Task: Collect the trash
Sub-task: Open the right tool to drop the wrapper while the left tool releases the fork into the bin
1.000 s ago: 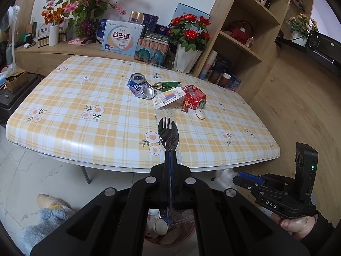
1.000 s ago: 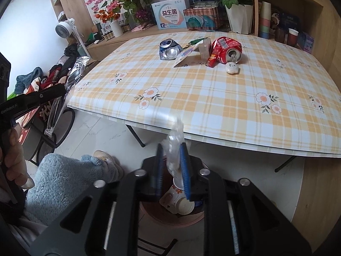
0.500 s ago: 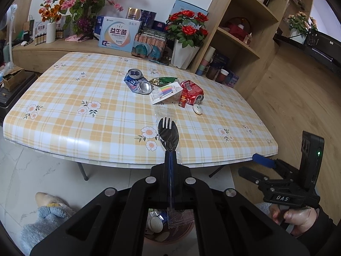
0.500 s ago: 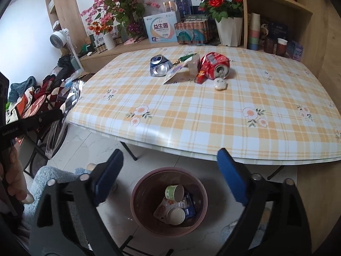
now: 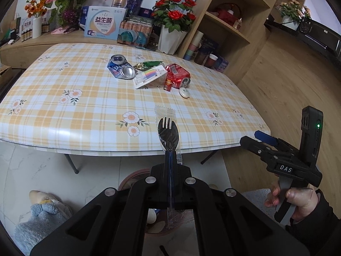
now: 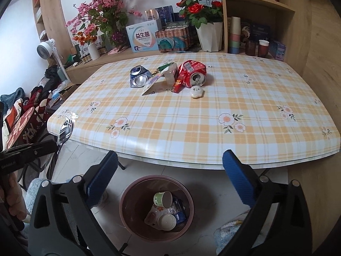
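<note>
We recorded a table [image 6: 213, 128] under a yellow plaid cloth with printed daisies. Behind it stood a shelf unit [image 6: 266, 17], a white pot of red roses [image 6: 207, 35], a pink blossom spray [image 6: 100, 10] and boxed goods. Nothing stood between our right gripper [image 6: 169, 179] and the bin.

Trash on the table, clustered near the far side: one crushed blue can [image 5: 120, 68], one crushed red can [image 5: 178, 77], one green foil wrapper [image 5: 148, 64], one flat card packet [image 5: 150, 76], one small white round piece [image 5: 184, 92].

Our left gripper [image 5: 170, 160] was clenched on one black plastic spork [image 5: 168, 134] sealed in a clear sleeve, held upright above the table's near edge.

Our right gripper's jaws were opening with nothing between them, above one brown bin [image 6: 156, 208] on the floor. The bin held two paper cups and some wrappers.
</note>
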Available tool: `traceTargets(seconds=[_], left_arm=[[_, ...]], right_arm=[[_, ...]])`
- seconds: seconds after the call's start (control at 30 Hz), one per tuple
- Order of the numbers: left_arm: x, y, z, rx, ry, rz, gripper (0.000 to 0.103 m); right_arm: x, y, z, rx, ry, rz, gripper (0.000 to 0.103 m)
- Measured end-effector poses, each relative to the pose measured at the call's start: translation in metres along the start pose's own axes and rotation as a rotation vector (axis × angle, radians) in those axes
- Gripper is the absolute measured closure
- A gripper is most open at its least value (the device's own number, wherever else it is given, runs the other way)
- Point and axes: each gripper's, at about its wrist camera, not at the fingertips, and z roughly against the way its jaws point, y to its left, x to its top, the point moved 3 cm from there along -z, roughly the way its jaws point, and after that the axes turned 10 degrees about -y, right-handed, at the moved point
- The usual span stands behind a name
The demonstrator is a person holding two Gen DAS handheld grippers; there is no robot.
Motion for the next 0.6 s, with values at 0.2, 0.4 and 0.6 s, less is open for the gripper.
traceTargets(seconds=[0.2, 0.4, 0.6], left_arm=[[-0.008, -0.005, -0.009, -0.058, 0.052, 0.019, 0.083], [-0.006, 0.001, -0.007, -0.023, 0.032, 0.017, 0.055], [0.004, 0.025, -0.001, 0.092, -0.015, 0.028, 0.019]], right_arm=[[-0.002, -0.004, 0.000, -0.005, 0.002, -0.013, 0.006], [-0.006, -0.004, -0.002, -0.013, 0.014, -0.018, 0.006], [-0.006, -0.005, -0.003, -0.020, 0.017, -0.018, 0.006]])
